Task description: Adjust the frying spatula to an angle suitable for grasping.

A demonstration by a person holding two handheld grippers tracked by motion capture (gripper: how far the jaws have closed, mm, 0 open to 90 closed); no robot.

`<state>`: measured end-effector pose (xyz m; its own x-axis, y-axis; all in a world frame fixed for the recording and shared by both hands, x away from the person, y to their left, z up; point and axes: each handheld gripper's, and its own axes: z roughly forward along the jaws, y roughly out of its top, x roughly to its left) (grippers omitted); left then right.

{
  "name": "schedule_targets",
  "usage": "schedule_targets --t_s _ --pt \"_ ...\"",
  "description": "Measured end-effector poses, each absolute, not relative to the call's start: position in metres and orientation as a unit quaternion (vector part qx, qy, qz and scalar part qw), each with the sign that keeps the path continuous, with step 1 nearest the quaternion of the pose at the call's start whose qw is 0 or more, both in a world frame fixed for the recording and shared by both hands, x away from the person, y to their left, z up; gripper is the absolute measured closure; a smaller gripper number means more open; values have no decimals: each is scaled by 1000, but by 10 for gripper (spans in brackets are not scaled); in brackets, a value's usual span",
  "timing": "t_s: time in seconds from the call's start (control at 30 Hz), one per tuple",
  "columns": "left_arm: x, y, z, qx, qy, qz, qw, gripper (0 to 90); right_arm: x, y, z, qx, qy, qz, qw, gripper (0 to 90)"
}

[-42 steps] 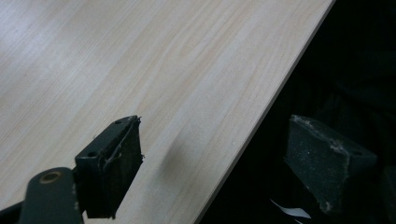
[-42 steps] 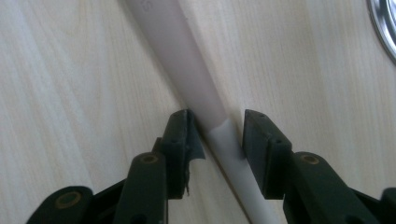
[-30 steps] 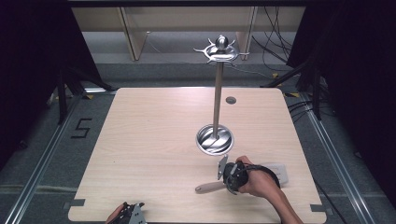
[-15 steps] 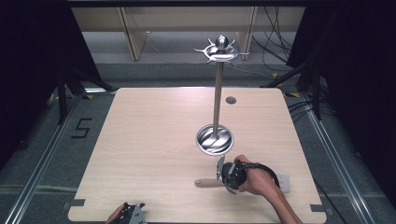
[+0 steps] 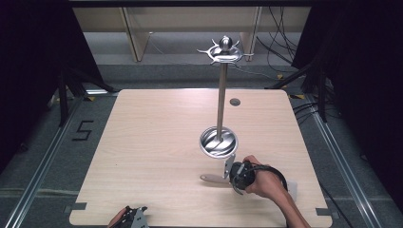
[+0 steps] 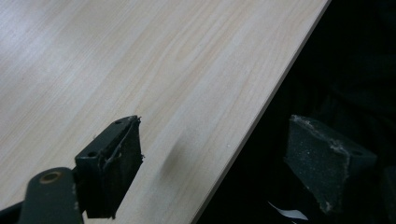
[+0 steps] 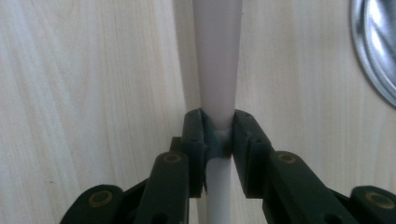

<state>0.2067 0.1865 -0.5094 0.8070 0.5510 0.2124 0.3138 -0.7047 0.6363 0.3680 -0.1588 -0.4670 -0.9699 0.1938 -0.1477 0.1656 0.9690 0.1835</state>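
Note:
A tall metal stand (image 5: 221,95) with a round shiny base (image 5: 217,141) and a ring of hooks at its top (image 5: 225,50) stands right of the table's middle. Just in front of the base, my right gripper (image 5: 228,179) is shut on a utensil's pale handle (image 5: 211,179), which lies low over the wood and points left. In the right gripper view the handle (image 7: 217,56) runs straight up from between the pads of that gripper (image 7: 218,126), with the base's rim (image 7: 378,46) at the right. My left gripper (image 5: 129,216) hangs open at the table's front edge, holding nothing (image 6: 219,154).
A small dark round disc (image 5: 235,101) sits on the table behind the stand. A white sheet (image 5: 292,189) lies by the person's right wrist. Wooden shelving and cables stand beyond the far edge. The table's edge (image 6: 261,116) runs between the left jaws.
The right gripper has carried the handle a little farther from the person, toward the stand's base, and levelled it. The left gripper has stayed put.

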Motion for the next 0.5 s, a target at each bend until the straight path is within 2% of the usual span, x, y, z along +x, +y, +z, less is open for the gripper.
schedule_targets --t_s 0.33,0.47,0.5 --pt "206 187 -510 900 244 204 299 179 368 -185 -444 154 971 154 102 765" --pt "207 187 -509 900 243 201 300 179 370 -197 -438 145 962 185 137 765" --pt "207 188 -509 902 244 200 296 179 367 -199 -436 174 957 190 131 765"
